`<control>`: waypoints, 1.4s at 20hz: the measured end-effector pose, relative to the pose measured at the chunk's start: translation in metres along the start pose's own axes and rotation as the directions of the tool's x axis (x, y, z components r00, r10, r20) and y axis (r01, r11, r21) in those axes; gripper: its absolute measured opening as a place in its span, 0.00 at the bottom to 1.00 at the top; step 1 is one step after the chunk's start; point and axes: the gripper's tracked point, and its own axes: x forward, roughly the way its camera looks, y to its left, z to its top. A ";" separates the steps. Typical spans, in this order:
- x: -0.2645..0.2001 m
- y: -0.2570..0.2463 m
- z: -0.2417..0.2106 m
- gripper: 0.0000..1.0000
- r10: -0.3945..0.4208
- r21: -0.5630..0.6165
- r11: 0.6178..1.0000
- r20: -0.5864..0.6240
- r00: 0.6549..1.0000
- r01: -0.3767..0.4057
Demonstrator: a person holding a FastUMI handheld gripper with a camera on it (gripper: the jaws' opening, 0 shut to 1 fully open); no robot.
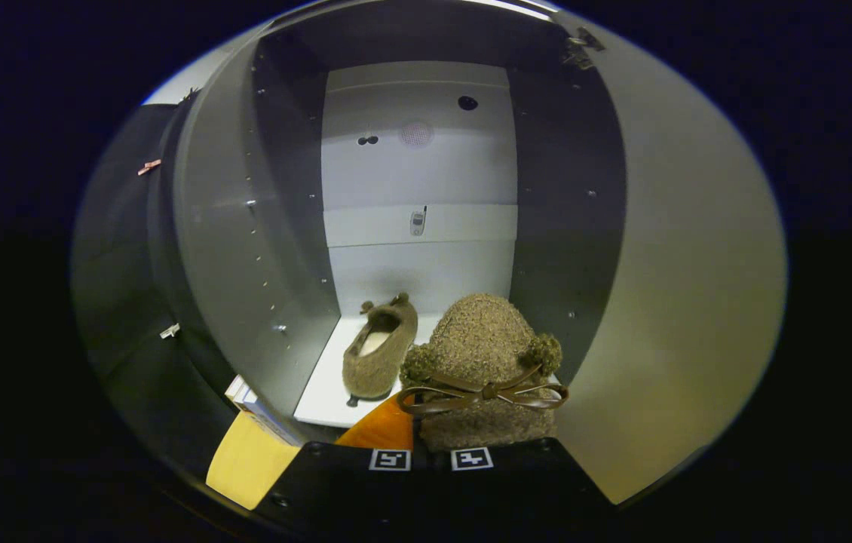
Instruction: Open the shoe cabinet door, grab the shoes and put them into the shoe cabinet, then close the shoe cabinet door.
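The shoe cabinet (260,249) stands open ahead of me, with grey side walls and a white floor (324,396). One brown fuzzy shoe (381,347) lies on that floor at the left, toe pointing inward. A second brown fuzzy shoe (482,339), with pompoms and a brown bow, sits right at my fingers, at the cabinet's front edge and to the right of the first. My gripper (430,454) is shut on this second shoe, holding its near end. The open door (682,302) stands swung out on the right, with its hinge at the top.
The cabinet's white back wall (418,173) lies well beyond both shoes. An orange piece (384,430) and a yellow sheet (249,460) lie low by the cabinet's front left corner, next to a small stack of flat items (245,396). Dark cloth hangs left of the cabinet.
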 end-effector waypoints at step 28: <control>0.212 -0.029 -0.039 0.48 -0.022 0.106 0.992 -0.417 0.909 0.072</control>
